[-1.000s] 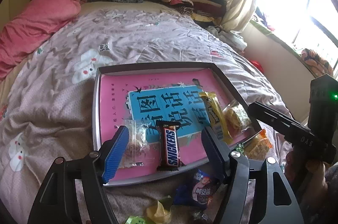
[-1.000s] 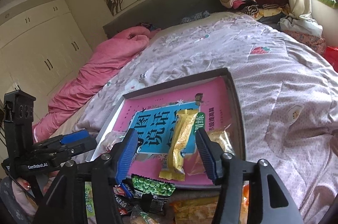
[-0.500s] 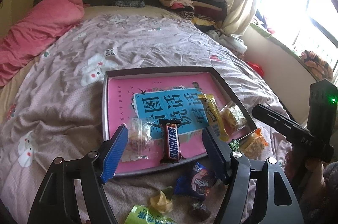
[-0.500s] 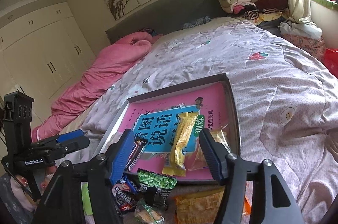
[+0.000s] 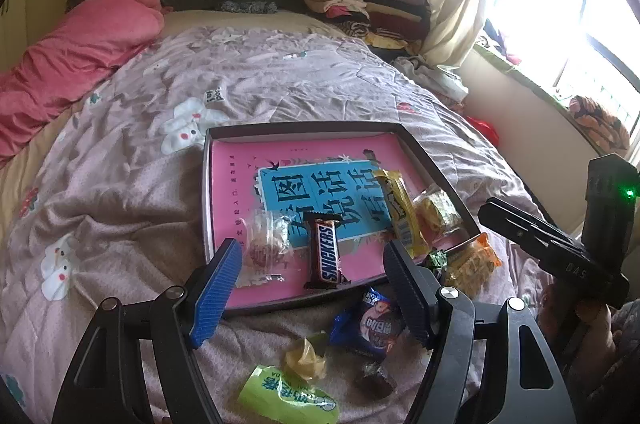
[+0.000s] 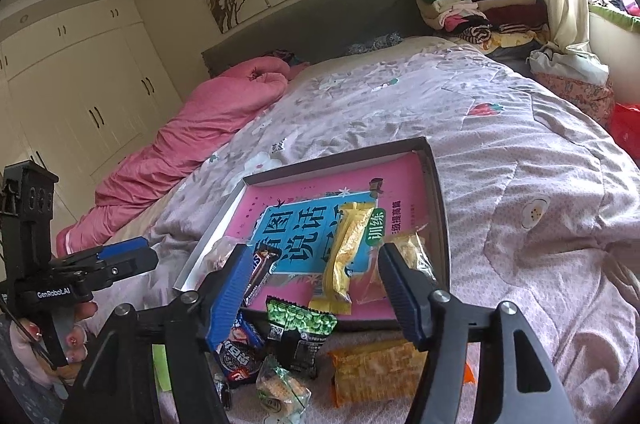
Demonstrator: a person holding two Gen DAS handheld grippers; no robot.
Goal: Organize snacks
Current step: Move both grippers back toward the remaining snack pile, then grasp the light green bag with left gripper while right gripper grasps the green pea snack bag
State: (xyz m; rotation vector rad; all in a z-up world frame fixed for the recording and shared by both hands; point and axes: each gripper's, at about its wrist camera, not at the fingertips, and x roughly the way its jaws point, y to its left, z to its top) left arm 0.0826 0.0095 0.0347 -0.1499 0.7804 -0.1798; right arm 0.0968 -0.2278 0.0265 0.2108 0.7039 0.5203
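A: Change over the last second: both grippers have backed off from the tray [image 5: 206, 192]. More loose snacks now show on the quilt [image 5: 132, 184] below its near edge. Nothing in the tray has shifted.

B: Tray contents?

A: Four items along the near edge. Clear-wrapped sweet [image 5: 266, 244] toward the near left corner, Snickers [image 5: 325, 251] mid-edge, yellow bar [image 5: 400, 214] and a clear cake pack [image 5: 436, 210] toward the near right corner. The far half holds no snacks.

B: Loose ones?

A: On the quilt just off the near edge: blue pack [image 5: 370, 324], green pack [image 5: 286, 398], yellow sweet [image 5: 305, 356], dark sweet [image 5: 376, 380]. Right view adds a pea pack [image 6: 300, 328] propped against the edge, an orange cracker pack [image 6: 376, 364] and a small biscuit pack [image 6: 282, 392].

B: Claws?

A: Left gripper [image 5: 314, 296] spread wide, nothing between the pads, above the near edge. Right gripper [image 6: 310, 298] also spread and empty, over the pea pack.

B: Risks?

A: Judgement only. The quilt is soft, so pressing down may sink a snack and the pads close on fabric. The loose packs crowd and overlap, so one pinch could catch two. Foil is slippery. The grippers are near each other, so they may collide.
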